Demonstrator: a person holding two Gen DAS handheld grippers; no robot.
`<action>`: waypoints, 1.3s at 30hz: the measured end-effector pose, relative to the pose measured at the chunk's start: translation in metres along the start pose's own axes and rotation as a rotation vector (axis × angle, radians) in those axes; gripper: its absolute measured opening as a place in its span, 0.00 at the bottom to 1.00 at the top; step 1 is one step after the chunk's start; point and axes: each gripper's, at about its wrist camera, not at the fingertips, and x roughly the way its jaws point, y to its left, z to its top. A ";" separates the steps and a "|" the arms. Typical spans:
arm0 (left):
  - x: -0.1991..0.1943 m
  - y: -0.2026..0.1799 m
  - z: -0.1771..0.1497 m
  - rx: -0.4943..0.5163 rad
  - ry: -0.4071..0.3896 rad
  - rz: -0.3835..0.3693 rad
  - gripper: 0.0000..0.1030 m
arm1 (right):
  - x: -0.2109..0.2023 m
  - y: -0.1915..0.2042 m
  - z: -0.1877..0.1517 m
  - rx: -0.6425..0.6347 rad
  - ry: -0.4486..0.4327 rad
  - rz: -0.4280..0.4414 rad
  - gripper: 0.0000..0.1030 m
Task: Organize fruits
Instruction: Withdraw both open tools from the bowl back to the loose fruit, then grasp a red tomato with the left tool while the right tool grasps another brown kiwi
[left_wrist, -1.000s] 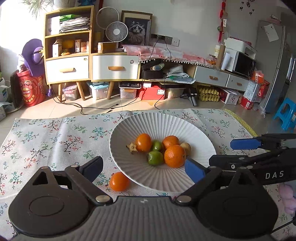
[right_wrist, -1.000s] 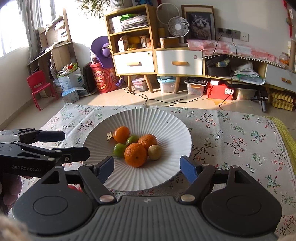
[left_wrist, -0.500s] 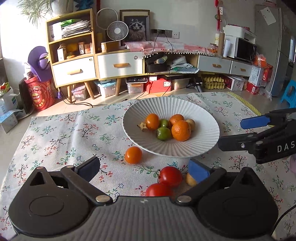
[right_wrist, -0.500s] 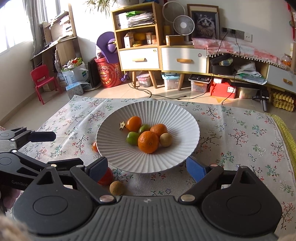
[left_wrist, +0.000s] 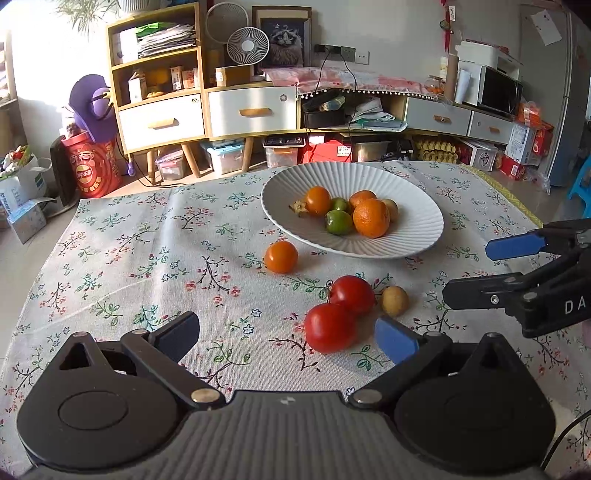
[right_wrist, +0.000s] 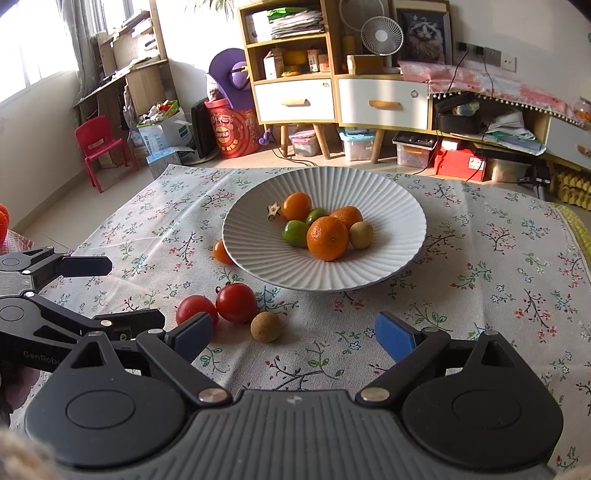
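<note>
Between the spread, empty left claw (left_wrist: 288, 338) and right claw (right_wrist: 293, 334), two tomatoes (left_wrist: 330, 326) lie touching.

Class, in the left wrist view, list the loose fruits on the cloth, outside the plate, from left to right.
Orange fruit → front tomato → rear tomato → small brown fruit.

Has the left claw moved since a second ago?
Yes. The left claw has pulled back from the white plate: the plate now sits farther off, and two red tomatoes have come into its view.
</note>
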 end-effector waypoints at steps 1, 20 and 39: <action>0.001 0.000 -0.001 0.004 0.005 0.001 0.96 | 0.000 0.001 -0.001 -0.005 0.002 0.001 0.92; 0.017 0.017 -0.027 -0.082 0.036 -0.004 0.96 | 0.020 0.005 -0.021 -0.029 0.063 0.002 0.93; 0.031 0.013 -0.024 -0.082 0.022 -0.099 0.65 | 0.030 0.004 -0.025 -0.039 0.076 0.008 0.93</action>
